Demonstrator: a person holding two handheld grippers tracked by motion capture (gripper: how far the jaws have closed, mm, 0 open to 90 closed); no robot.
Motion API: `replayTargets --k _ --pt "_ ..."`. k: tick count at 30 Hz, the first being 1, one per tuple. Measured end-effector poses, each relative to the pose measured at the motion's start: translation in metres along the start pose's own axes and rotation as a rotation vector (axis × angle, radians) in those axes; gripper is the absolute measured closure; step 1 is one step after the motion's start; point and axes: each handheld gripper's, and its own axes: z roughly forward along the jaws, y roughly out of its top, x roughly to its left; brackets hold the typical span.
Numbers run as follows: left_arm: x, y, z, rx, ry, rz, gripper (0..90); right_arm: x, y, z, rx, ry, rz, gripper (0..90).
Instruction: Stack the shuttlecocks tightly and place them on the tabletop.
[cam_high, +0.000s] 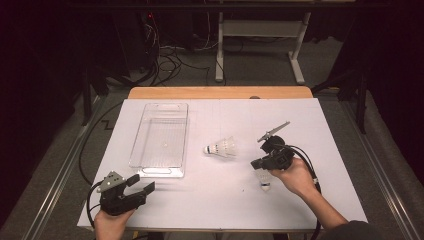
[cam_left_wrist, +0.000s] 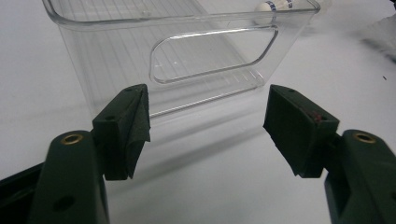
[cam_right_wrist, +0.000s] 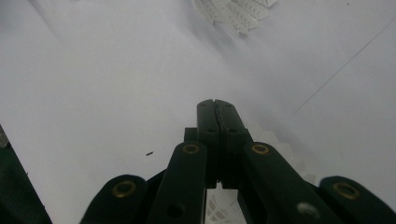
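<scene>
A: Where's the shuttlecock (cam_high: 263, 181) the right claw (cam_high: 258, 163) is working on?

B: Near the desk's (cam_high: 325, 200) right front corner, lying just under that claw, cork end with its blue band toward the front edge. In the right gripper view the jaws are pressed flat together, and white feathers (cam_right_wrist: 219, 207) show beneath and beside them, so it looks as if the skirt is pinched thin between the pads, though I can't be sure the grip is real.

A: And the other claw?

B: The left claw (cam_high: 140, 186) sits by the left front corner, jaws wide with nothing between them, facing the near handle end of the clear plastic bin (cam_high: 162, 141). A second shuttlecock (cam_high: 221, 148) lies mid-desk, right of the bin.

A: How will a shuttlecock handle?

B: Almost weightless, I'd judge, with a springy feather skirt that crushes or splays under a hard squeeze. The cork is firm but rounded and likely to slip. Best hold is probably low on the skirt, where the feather stems meet the cork, with light pressure.
</scene>
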Motion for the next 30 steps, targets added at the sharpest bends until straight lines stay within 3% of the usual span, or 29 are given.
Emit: replayTargets --k 30 --pt "0.0 0.0 0.0 0.0 -0.001 0.003 32.1 -0.016 0.037 -0.002 -0.085 -0.087 0.045 90.0"
